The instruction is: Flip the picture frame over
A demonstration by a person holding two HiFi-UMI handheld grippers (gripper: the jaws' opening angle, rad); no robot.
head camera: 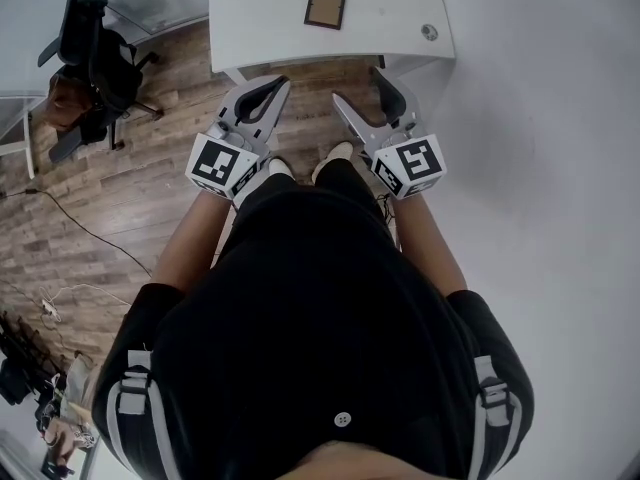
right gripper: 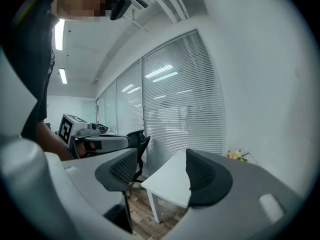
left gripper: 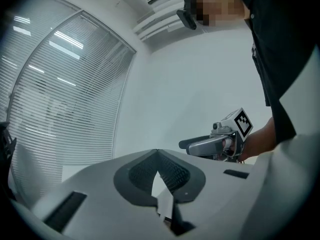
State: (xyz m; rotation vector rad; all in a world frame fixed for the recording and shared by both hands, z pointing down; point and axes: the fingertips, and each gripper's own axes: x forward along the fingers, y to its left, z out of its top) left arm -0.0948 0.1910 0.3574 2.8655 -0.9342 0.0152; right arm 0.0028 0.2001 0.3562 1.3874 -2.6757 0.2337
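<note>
Head view shows a small square picture frame (head camera: 325,7), dark-edged with a brown panel facing up. It lies flat on the white rectangular table (head camera: 260,13), well ahead of both grippers and roughly on the line between them, neither clearly nearer. The left gripper (head camera: 279,85) has its jaws closed tip to tip on nothing; the right gripper (head camera: 363,90) stands wide and empty. Whether brown is the frame's front or back I cannot tell, so it may or may not lie flipped already. Being square, it has no long axis.

Picture frame (head camera: 325,7) dark-edged, brown centre; table (head camera: 270,8) white; floor (head camera: 130,198) brown wood-grain planks; left gripper (head camera: 282,82) and right gripper (head camera: 357,84) grey, black-and-white square markers
</note>
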